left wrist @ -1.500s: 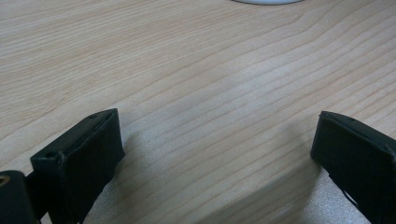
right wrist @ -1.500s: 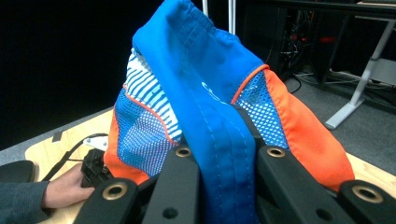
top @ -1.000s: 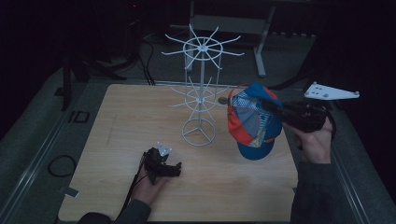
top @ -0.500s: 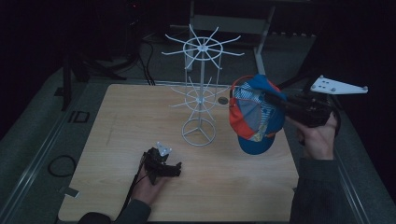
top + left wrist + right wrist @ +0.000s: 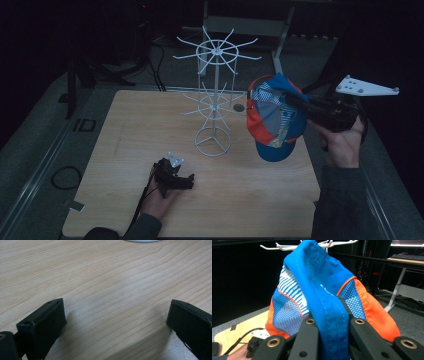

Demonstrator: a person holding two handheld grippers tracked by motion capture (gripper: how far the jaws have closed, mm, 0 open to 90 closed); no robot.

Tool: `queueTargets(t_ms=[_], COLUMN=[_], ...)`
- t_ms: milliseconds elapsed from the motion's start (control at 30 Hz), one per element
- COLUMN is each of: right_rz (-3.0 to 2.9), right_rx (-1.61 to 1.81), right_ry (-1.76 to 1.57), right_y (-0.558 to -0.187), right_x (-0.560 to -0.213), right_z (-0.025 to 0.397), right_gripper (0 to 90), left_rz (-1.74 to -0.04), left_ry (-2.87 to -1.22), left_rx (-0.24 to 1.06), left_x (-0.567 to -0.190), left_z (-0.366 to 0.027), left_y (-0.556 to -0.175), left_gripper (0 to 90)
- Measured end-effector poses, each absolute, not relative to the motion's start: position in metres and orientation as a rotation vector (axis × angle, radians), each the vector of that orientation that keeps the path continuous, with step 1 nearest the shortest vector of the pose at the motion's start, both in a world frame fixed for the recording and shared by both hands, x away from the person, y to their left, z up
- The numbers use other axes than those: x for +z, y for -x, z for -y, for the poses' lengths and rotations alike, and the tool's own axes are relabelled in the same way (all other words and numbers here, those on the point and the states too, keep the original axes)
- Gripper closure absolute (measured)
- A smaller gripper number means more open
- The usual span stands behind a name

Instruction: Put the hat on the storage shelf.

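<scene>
Your table [image 5: 120, 150] is a light wooden top with rounded corners, set in dark surroundings, its far edge toward the cables and metal legs beyond.

Near the middle of the table, closer to the far edge, stands the white wire rack [image 5: 214, 95] — a ring base on the wood, a thin post, and two tiers of spokes, the upper wheel wider than the lower.

Just to the right of the rack, over the right part of the table, you hold the cap [image 5: 272, 117] in the air. It is blue, with orange panels, mesh and a striped patch, and its blue brim hangs down toward the right edge. In the right gripper view the cap's blue fabric [image 5: 322, 290] is pinched between the two black jaws, so your right gripper [image 5: 300, 106] is clamped on the cap, with your right hand [image 5: 342, 145] behind it near the right edge and the grey three-cornered plate on top.

Your left gripper [image 5: 184, 181] lies low near the near edge, left of centre, in your left hand [image 5: 160, 197]. In the left gripper view its jaws stand wide apart over bare wood [image 5: 105, 285], gripping nothing — released.
</scene>
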State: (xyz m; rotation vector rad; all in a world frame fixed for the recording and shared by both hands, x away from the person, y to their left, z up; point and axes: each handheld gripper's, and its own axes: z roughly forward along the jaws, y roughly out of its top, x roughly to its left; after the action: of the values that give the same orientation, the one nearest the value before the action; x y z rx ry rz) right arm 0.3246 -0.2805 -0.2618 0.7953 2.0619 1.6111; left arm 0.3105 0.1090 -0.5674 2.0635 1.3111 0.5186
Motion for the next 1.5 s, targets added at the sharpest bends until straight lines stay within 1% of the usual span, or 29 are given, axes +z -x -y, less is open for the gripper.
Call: queueTargets(t_ms=[667,1167,1333,1500], right_rz=[-2.001,-1.978,-2.013,-2.052], right_rx=[1.699,1.733,1.715,1.708], right_ry=[-0.806,-0.799,-0.815,-0.839], right_y=[-0.333,-0.347,-0.356,-0.366], right_x=[-0.246,-0.23,-0.234,-0.245], right_z=[0.284,0.274,0.269,0.262], right_gripper=[83.4,83.4,83.4,83.1], left_rz=[-1.311,-1.31,-1.307,-1.308], left_ry=[-2.063,-2.064,-2.072,-2.071], left_rx=[0.519,0.521,0.519,0.519], left_x=[-0.567,-0.568,-0.567,-0.567], left_z=[-0.109,-0.109,-0.109,-0.109], left_y=[-0.311,-0.311,-0.311,-0.311], left_gripper=[2.6,2.6,2.6,2.6])
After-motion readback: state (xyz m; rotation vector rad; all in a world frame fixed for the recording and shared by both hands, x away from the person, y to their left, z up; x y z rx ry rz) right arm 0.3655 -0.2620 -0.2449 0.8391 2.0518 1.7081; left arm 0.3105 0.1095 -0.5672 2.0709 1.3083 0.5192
